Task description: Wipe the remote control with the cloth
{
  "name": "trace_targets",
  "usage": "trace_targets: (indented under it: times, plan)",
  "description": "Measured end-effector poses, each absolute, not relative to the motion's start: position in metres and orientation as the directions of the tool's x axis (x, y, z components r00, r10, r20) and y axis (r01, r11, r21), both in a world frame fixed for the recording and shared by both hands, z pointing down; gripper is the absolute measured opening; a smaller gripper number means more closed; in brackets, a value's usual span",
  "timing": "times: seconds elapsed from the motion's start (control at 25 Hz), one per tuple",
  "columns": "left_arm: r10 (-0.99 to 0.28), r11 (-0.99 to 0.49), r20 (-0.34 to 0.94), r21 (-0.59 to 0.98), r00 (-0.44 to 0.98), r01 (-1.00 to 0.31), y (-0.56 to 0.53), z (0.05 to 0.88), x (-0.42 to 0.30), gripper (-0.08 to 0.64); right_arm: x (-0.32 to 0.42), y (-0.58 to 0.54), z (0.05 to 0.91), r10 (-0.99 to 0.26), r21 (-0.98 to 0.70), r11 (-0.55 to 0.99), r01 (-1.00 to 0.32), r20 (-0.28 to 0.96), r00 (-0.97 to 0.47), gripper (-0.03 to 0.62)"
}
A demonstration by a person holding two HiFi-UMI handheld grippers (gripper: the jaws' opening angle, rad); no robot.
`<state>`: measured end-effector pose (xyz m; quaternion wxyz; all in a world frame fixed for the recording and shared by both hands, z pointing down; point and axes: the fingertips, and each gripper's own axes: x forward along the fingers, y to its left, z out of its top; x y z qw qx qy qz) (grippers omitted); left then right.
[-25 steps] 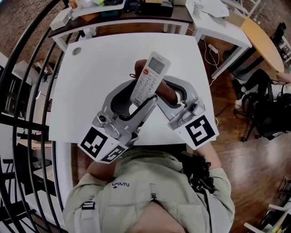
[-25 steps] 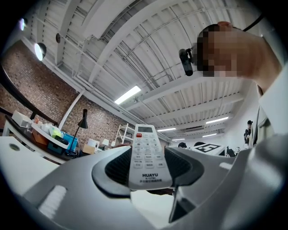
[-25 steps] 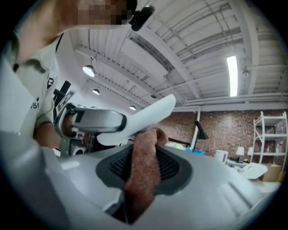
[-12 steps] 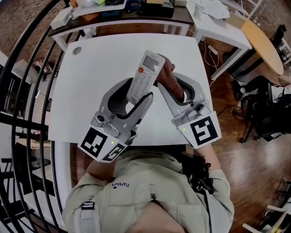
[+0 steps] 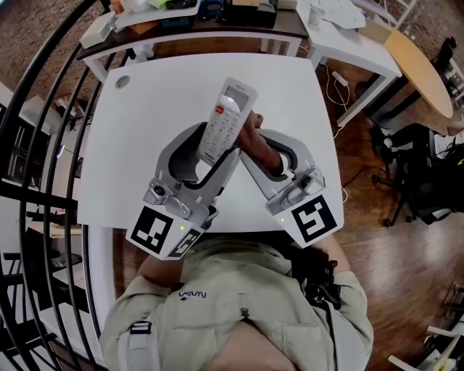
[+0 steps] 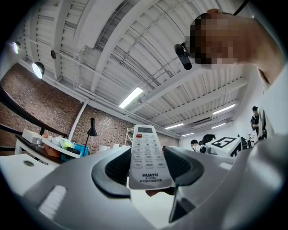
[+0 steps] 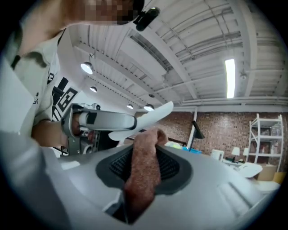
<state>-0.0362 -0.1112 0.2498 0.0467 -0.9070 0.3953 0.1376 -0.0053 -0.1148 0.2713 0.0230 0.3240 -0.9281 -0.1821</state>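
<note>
A white remote control point(image 5: 225, 122) with a red button stands tilted above the white table point(image 5: 145, 130). My left gripper point(image 5: 212, 158) is shut on its lower end; in the left gripper view the remote point(image 6: 145, 155) rises between the black pads, keys facing the camera. My right gripper point(image 5: 262, 148) is shut on a brown cloth point(image 5: 254, 136), which presses against the remote's right edge and underside. The right gripper view has the cloth point(image 7: 144, 173) sticking up between the pads and touching the remote point(image 7: 155, 114) above. A bit of cloth point(image 6: 157, 192) peeks out under the remote.
A round grommet point(image 5: 122, 81) sits in the table's far left corner. Cluttered desks point(image 5: 196, 14) stand behind, a white side table point(image 5: 348, 43) and a wooden round table point(image 5: 420, 72) at the right, with a black office chair point(image 5: 420, 167). Black railings point(image 5: 43, 145) curve along the left.
The remote has shifted a little to the left. The right gripper moved the cloth up along the remote's right side, then back down toward me.
</note>
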Motion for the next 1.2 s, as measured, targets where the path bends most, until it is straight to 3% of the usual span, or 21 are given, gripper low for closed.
trace_targets:
  times: [0.2, 0.44, 0.64, 0.88, 1.2]
  plan:
    - [-0.726, -0.658, -0.295, 0.036, 0.621, -0.752, -0.114, 0.249, -0.045, 0.242, -0.034, -0.091, 0.312, -0.51, 0.407, 0.81, -0.423, 0.132, -0.85, 0.112]
    - [-0.739, -0.641, -0.297, 0.033, 0.605, -0.767, -0.117, 0.249, -0.051, 0.242, -0.047, -0.081, 0.32, -0.456, 0.42, 0.834, -0.358, 0.161, -0.875, 0.114]
    - [-0.757, -0.612, -0.293, 0.004, 0.584, -0.791, -0.119, 0.247, -0.056, 0.242, -0.03, -0.099, 0.309, -0.53, 0.439, 0.789, -0.43, 0.131, -0.838, 0.114]
    - [-0.784, -0.558, -0.275, -0.078, 0.556, -0.826, -0.126, 0.245, -0.06, 0.242, 0.002, -0.13, 0.272, -0.657, 0.386, 0.688, -0.614, -0.029, -0.754, 0.114]
    - [-0.826, -0.493, -0.244, -0.124, 0.509, -0.861, -0.152, 0.234, -0.05, 0.242, 0.03, -0.16, 0.246, -0.72, 0.415, 0.605, -0.68, -0.079, -0.689, 0.114]
